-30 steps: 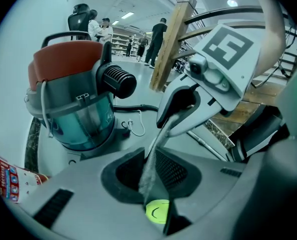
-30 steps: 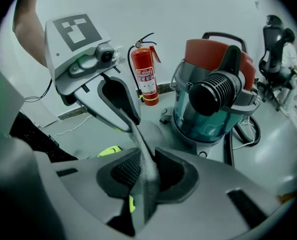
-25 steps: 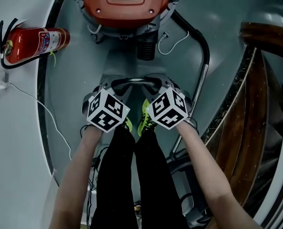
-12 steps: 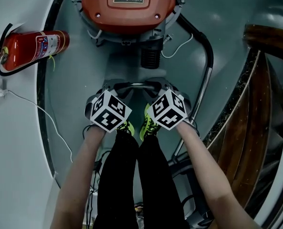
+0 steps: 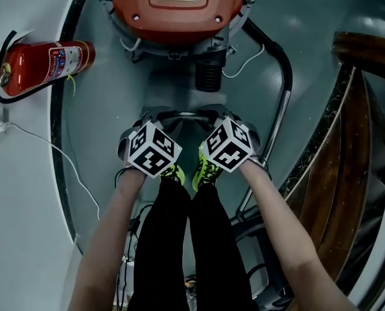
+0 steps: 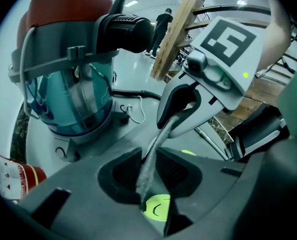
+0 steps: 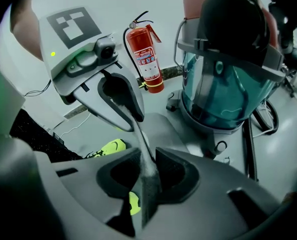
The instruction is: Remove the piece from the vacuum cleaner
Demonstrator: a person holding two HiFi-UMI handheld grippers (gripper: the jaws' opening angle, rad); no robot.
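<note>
Head view: one vacuum cleaner (image 5: 177, 8) with a red top sits at the upper centre of the frame, and one red fire extinguisher (image 5: 46, 63) lies at the upper left. One black hose (image 5: 280, 50) curves down the right side. At the centre are two grippers, each with one marker cube. The left gripper (image 5: 148, 118) and right gripper (image 5: 220, 116) are side by side, with one thin grey piece (image 5: 181, 115) spanning between them, below the vacuum cleaner and apart from it. Two yellow-green shoes (image 5: 173, 172) show just beneath the cubes. Left gripper view: the jaws are clamped on one end of the piece (image 6: 156, 146), which runs up to the right gripper (image 6: 176, 118) at the centre right. Right gripper view: the jaws are likewise closed on the piece (image 7: 143, 144), which rises toward the left gripper (image 7: 126, 109) at the upper left.
</note>
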